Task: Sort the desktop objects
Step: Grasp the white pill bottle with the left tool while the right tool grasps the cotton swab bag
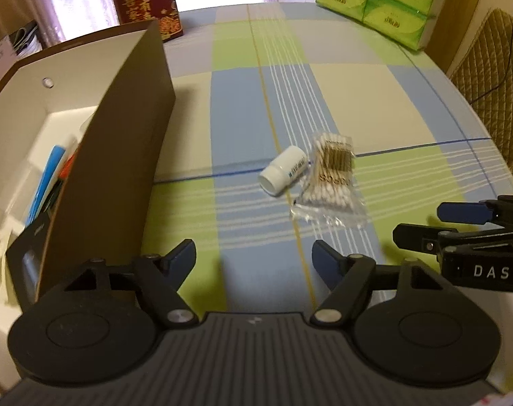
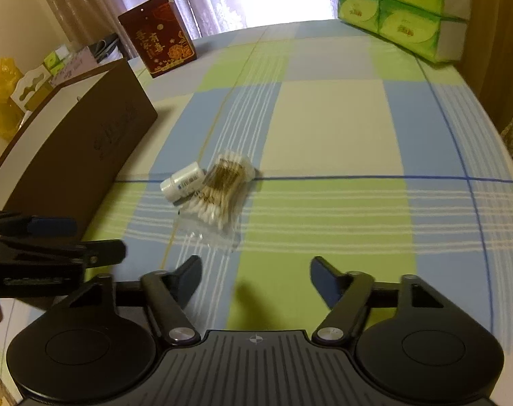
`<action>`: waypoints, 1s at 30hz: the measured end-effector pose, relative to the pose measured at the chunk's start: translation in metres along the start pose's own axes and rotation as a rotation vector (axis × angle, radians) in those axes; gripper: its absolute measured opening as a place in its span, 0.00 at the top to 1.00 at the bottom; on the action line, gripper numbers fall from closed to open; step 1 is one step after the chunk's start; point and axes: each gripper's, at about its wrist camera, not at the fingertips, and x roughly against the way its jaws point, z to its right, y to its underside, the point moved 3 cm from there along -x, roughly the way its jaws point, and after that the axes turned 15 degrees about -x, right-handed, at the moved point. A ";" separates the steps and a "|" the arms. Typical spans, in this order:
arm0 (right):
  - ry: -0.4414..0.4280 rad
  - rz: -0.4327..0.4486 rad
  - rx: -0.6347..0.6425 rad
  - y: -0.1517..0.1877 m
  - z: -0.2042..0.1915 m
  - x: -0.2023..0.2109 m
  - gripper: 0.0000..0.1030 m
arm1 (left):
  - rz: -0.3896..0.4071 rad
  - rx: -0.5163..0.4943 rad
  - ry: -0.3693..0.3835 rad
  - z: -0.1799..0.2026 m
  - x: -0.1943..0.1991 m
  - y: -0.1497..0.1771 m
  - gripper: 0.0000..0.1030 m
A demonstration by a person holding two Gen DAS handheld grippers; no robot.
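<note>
A small white bottle lies on its side on the checked tablecloth, touching a clear bag of cotton swabs to its right. A brown box with a white inside stands at the left and holds a blue pen and other items. My left gripper is open and empty, short of the bottle and beside the box wall. My right gripper is also open and empty, hovering near the bag's near side.
A dark red gift bag stands at the table's far left. Stacked green tissue packs sit at the far right. A quilted chair back is past the table's right edge. Bare tablecloth stretches beyond the objects.
</note>
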 end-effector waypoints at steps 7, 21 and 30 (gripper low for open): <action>-0.025 -0.011 0.009 -0.010 -0.011 -0.024 0.52 | -0.011 -0.066 0.018 -0.003 -0.028 -0.023 0.38; -0.025 -0.023 0.118 -0.012 -0.007 -0.049 0.90 | -0.015 -0.144 0.063 0.003 -0.048 -0.042 0.44; 0.052 -0.012 0.056 -0.029 0.047 -0.028 0.90 | -0.010 -0.162 0.075 0.007 -0.058 -0.054 0.50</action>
